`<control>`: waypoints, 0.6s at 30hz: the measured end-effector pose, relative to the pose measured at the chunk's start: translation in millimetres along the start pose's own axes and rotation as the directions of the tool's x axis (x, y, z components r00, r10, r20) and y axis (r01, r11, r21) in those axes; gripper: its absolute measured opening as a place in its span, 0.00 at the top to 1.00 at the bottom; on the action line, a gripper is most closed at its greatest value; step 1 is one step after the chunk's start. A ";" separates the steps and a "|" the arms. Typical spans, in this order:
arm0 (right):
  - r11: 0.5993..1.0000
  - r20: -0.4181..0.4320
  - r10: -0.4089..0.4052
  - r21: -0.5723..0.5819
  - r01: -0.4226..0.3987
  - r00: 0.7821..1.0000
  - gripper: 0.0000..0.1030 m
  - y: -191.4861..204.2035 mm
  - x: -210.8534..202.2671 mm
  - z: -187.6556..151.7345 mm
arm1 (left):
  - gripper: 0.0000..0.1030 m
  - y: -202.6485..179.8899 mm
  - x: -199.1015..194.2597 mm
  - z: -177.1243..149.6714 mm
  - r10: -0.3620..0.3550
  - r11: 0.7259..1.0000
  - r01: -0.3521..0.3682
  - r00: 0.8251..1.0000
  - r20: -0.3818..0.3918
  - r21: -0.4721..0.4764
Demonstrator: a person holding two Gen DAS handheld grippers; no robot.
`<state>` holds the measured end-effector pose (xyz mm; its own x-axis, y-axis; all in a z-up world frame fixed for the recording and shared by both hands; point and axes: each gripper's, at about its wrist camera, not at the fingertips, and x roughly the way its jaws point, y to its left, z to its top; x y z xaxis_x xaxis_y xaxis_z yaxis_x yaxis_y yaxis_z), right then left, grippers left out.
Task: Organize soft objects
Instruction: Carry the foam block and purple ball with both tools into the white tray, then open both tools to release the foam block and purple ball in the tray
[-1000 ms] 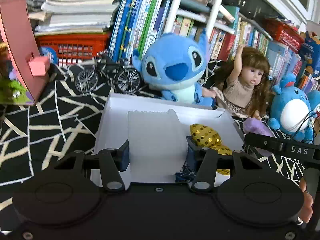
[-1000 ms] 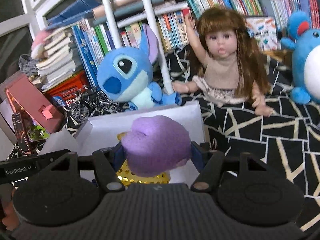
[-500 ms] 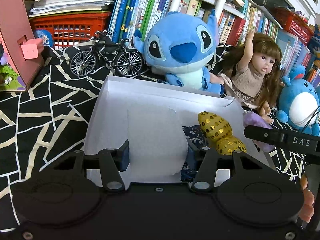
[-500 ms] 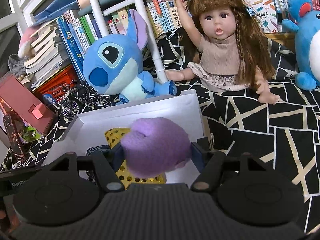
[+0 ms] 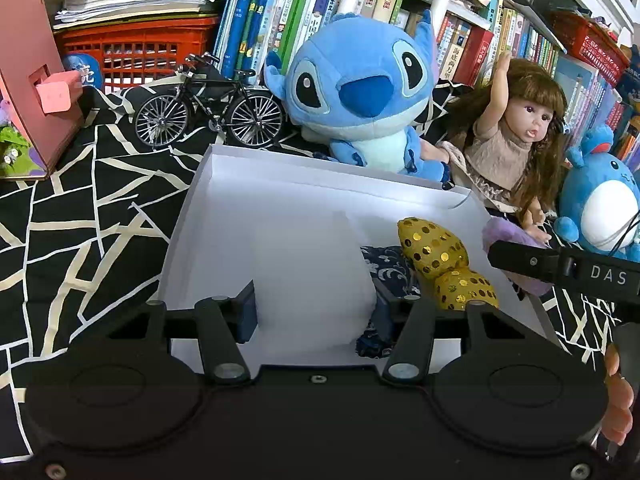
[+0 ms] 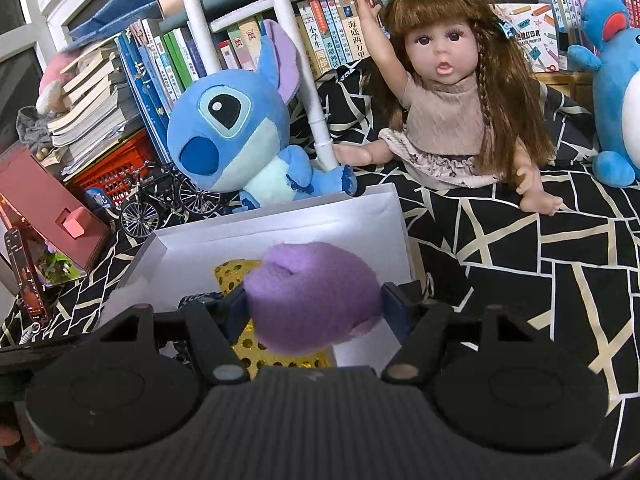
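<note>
A shallow white box [image 5: 320,168] lies on the black patterned cloth. Inside it lie a gold sequinned soft piece [image 5: 440,256] and a navy patterned cloth [image 5: 388,270]. My left gripper [image 5: 316,312] hangs low over the box with a white soft piece [image 5: 312,264] between its pads. Its jaws are opening, and the pads still touch the piece's sides. My right gripper [image 6: 314,312] is shut on a purple plush ball [image 6: 312,300] above the box's right part [image 6: 280,220], over the gold piece [image 6: 232,276]. The ball also shows at the box's right edge [image 5: 504,232].
Behind the box sit a blue plush creature [image 5: 360,96], a long-haired doll [image 5: 516,136] and a round blue plush [image 5: 604,200]. A model bicycle [image 5: 208,108], a red crate [image 5: 136,48] and a pink cardboard house [image 5: 32,80] stand at the left. Bookshelves close the back.
My left gripper has sunk toward the box with the white piece, so the box looks larger and closer. The right gripper keeps the purple ball and has barely shifted.
</note>
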<state>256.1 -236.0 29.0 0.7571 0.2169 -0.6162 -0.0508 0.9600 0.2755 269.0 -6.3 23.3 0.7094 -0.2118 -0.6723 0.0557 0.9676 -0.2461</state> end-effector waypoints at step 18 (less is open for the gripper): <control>1.000 0.012 0.013 -0.023 -0.012 1.000 0.25 4.9 -8.0 -1.0 | 0.24 -4.0 -15.8 -2.8 0.005 1.000 -0.006 1.000 0.031 0.023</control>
<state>249.2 -232.9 34.5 0.7645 0.2268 -0.6034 -0.0751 0.9610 0.2661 255.6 -7.3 33.0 0.7310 -0.2026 -0.6516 0.0680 0.9718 -0.2259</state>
